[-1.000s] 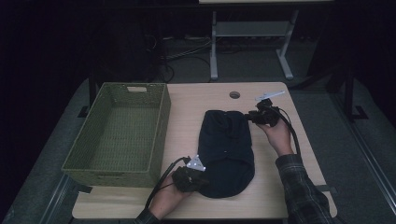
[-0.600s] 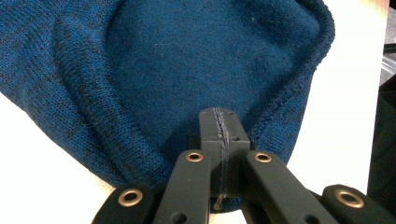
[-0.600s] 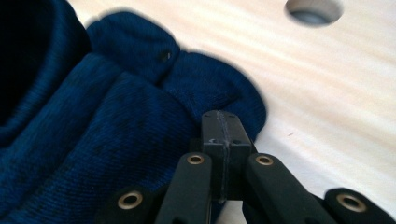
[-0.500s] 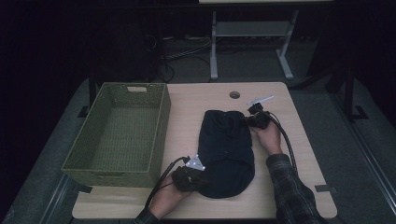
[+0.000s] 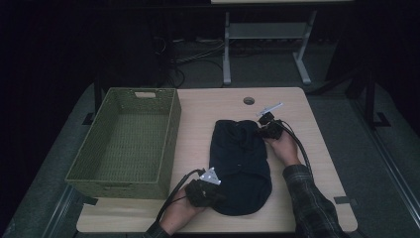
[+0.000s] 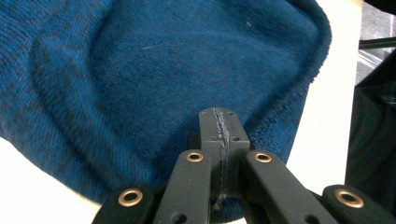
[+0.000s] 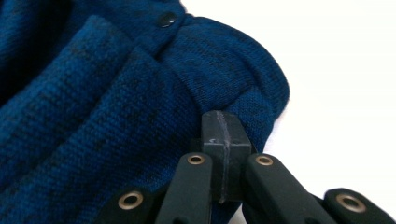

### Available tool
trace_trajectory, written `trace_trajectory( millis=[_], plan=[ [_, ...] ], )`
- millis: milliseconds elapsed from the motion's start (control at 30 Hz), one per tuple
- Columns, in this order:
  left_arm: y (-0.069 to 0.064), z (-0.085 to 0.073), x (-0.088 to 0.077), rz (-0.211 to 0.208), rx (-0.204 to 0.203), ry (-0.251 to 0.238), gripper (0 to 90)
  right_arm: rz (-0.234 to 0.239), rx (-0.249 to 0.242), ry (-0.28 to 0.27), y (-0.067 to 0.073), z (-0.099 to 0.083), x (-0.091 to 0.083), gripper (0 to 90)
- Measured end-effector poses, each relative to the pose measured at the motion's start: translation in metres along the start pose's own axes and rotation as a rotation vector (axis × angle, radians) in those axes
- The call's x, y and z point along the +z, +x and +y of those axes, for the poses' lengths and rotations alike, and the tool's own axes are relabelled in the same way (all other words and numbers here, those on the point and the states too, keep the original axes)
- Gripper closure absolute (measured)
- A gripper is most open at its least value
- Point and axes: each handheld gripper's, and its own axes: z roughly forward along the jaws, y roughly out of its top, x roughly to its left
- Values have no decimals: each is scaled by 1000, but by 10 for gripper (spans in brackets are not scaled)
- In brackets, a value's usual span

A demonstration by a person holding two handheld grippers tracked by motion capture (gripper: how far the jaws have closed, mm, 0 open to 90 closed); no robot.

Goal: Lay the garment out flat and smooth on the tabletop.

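A dark blue knitted garment (image 5: pixel 240 158) lies in a long heap on the wooden table (image 5: pixel 198 114). My left gripper (image 5: pixel 221 192) sits at its near left edge. In the left gripper view the jaws (image 6: pixel 219 126) are pressed together with the knit (image 6: pixel 163 56) bunched around their tip. My right gripper (image 5: pixel 258 133) rests at the garment's far right corner. Its jaws (image 7: pixel 223 128) are also closed, on a fold of the knit (image 7: pixel 93 116) just below a small dark button (image 7: pixel 166 19).
A green woven basket (image 5: pixel 171 139) with nothing in it stands on the table's left side, close to the garment. A round cable hole (image 5: pixel 248 100) is near the far edge. Bare tabletop lies right of the garment. Desk legs and cables stand beyond the table.
My right hand has come down and a little to the left, onto the garment's far right corner. The left hand and the garment have stayed put.
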Motion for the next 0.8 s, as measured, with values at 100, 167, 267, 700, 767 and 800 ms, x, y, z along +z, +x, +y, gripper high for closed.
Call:
trace_trajectory(
  millis=[100, 167, 267, 700, 767, 800],
  plan=[
    [-2, 1, 2, -20, 5, -3, 899, -33, 9, -6, -4, 0, 1, 900],
    [-3, 2, 4, -29, 7, -4, 899, -47, 16, -12, -6, 0, 1, 900],
    [-6, 2, 5, -31, 15, -3, 899, -69, 14, -19, -9, 1, 2, 900],
    [0, 9, -8, -16, 3, -53, 829, -40, -20, -4, 4, -9, -7, 900],
    [2, 12, -13, 6, 2, -72, 785, -34, -25, -4, 7, -13, -10, 900],
    [3, 14, -16, 19, 3, -79, 761, -26, -25, -6, 8, -15, -11, 900]
  ],
)
